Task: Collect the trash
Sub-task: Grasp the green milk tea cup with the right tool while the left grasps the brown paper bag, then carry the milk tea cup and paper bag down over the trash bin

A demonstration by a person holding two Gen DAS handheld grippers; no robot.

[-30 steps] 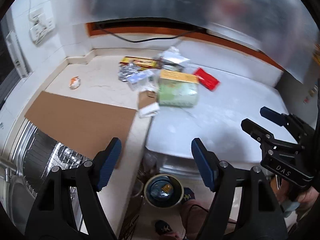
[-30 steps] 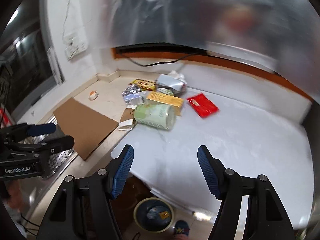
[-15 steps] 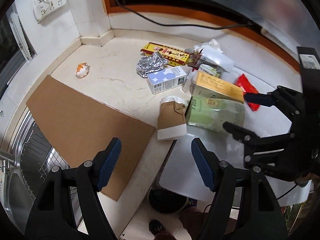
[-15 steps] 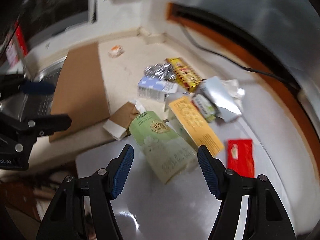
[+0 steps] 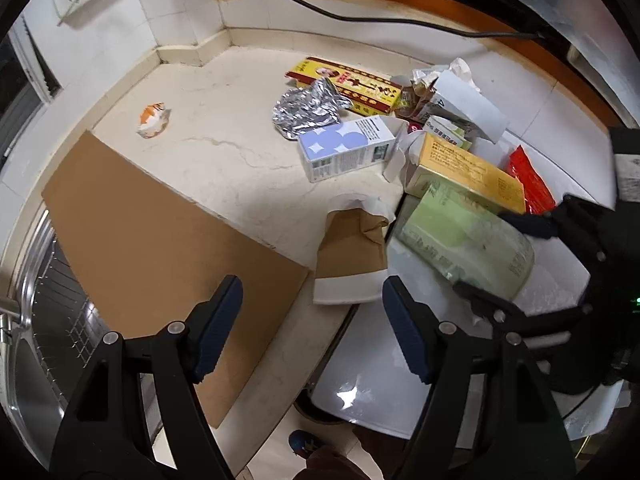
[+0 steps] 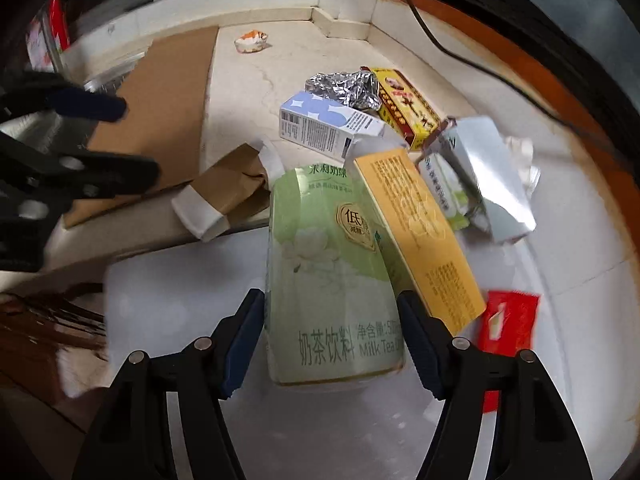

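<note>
A pile of trash lies on the counter. A green milk tea bottle (image 6: 332, 276) lies on its side on a white board, also in the left wrist view (image 5: 468, 248). My right gripper (image 6: 334, 344) is open with a finger on each side of the bottle's base. Beside the bottle lie a yellow box (image 6: 420, 232), a brown paper bag (image 5: 352, 252), a blue-white carton (image 5: 348, 148), crumpled foil (image 5: 308, 108) and a red packet (image 6: 508, 320). My left gripper (image 5: 312, 328) is open and empty, just short of the paper bag.
A flat cardboard sheet (image 5: 160, 248) covers the counter's left part beside a steel sink rack (image 5: 52, 312). A long yellow-red box (image 5: 348, 84), a silver-white carton (image 6: 484, 176) and a small orange-white wrapper (image 5: 152, 120) lie further back. A black cable (image 5: 360, 16) runs along the wall.
Both grippers moved forward and down toward the pile. My right gripper has come around the green bottle's base, jaws still open. My left gripper came nearer the paper bag.
</note>
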